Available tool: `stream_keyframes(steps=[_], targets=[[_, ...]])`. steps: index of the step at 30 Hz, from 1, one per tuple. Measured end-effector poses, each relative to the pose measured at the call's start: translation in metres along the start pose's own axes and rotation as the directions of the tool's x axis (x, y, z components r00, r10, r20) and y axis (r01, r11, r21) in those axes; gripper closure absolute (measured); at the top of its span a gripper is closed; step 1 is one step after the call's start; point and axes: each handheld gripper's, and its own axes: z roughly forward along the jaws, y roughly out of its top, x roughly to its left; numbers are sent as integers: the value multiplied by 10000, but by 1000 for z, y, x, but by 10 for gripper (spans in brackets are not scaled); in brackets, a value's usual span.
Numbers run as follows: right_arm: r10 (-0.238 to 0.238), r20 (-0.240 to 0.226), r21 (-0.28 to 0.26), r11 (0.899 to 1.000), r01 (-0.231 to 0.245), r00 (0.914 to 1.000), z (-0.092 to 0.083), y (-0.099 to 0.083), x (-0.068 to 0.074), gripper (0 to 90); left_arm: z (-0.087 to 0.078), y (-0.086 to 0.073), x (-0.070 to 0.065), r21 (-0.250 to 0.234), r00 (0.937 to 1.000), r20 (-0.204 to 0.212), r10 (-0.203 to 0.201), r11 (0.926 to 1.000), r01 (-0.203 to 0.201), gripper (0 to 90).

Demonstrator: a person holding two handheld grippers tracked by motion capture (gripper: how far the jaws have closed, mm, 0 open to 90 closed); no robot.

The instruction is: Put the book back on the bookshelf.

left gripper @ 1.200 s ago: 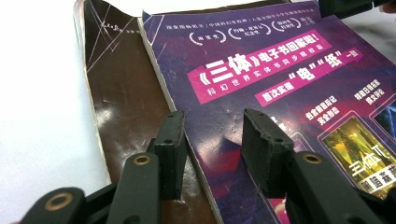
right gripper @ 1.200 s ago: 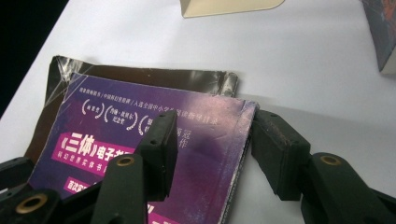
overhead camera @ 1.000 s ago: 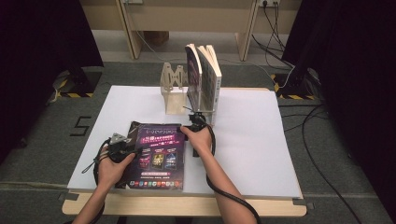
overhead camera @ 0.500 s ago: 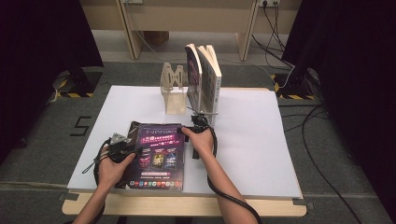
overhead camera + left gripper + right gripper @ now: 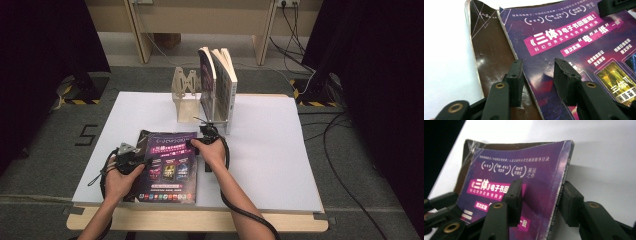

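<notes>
Right gripper point(image 5: 540, 200) is closing its jaws around the purple book's point(image 5: 167, 165) right edge, left gripper point(image 5: 537, 80) half spread over the cover's left edge.

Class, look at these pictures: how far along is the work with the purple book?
Done: two books stand upright in the stand. In hand: the purple book lies on the table. The right tool has just been closing its jaws around the spine edge, and the left tool straddles the cover's edge. Left: probably lifting it and standing it beside the others.
</notes>
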Motion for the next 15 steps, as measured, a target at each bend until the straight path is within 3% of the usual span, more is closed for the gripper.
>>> stream_keyframes(steps=[6, 11, 15], targets=[[-269, 194, -53, 9996, 270, 9994, -3, 4, 2, 635, 0, 0, 1, -15, 10000, 28, -2, 10000, 2, 599], [50, 342, -309, 9995, -39, 9994, -4, 6, 0, 677, 0, 0, 1, -14, 10000, 17, 4, 10000, -3, 598], [-39, 327, -461, 9989, 54, 9995, -4, 5, 0, 720, 0, 0, 1, -11, 10000, -3, 15, 10000, -15, 598]])
